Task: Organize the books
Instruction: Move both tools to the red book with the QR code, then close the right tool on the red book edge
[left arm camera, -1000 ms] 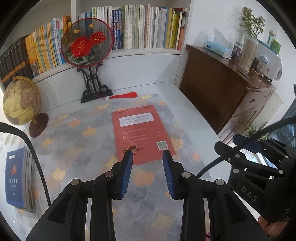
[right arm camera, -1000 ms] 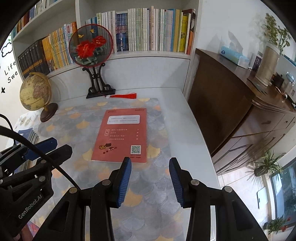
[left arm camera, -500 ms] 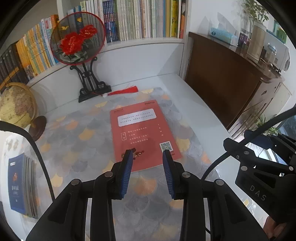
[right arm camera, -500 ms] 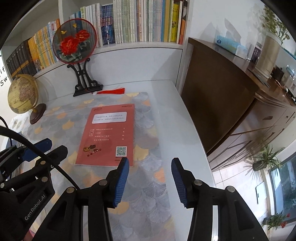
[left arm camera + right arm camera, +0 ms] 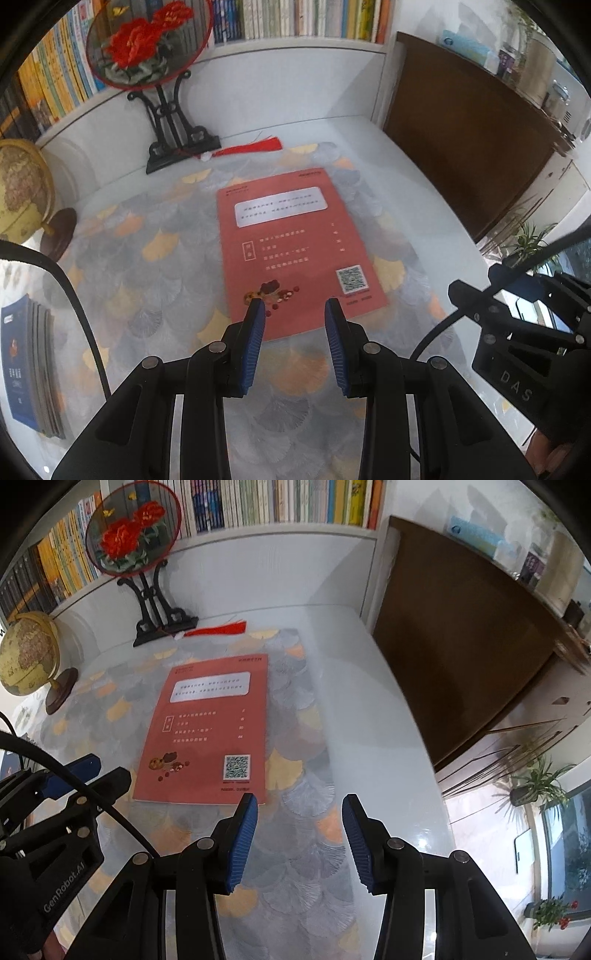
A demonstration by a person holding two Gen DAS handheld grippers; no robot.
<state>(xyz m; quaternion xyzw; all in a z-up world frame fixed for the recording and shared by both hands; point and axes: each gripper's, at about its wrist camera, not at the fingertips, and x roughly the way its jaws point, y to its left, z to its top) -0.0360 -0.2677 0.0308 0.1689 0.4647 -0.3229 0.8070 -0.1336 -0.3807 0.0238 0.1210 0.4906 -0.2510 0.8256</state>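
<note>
Both tongs lowered onto the red book; nothing gripped yet.

My left tongs [image 5: 294, 308] and right tongs [image 5: 299, 805] have come down to the near edge of the red book [image 5: 291, 251], lying flat mid-bench [image 5: 388, 738]. Both stand apart, empty, the right set now wider: pickup is imminent.

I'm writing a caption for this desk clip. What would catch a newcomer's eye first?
First the red book, lying flat in the middle of the leaf-patterned mat, just ahead of both open grippers. Next the round fan with red flowers on its black stand at the back, and the globe at the desk's left edge.
</note>
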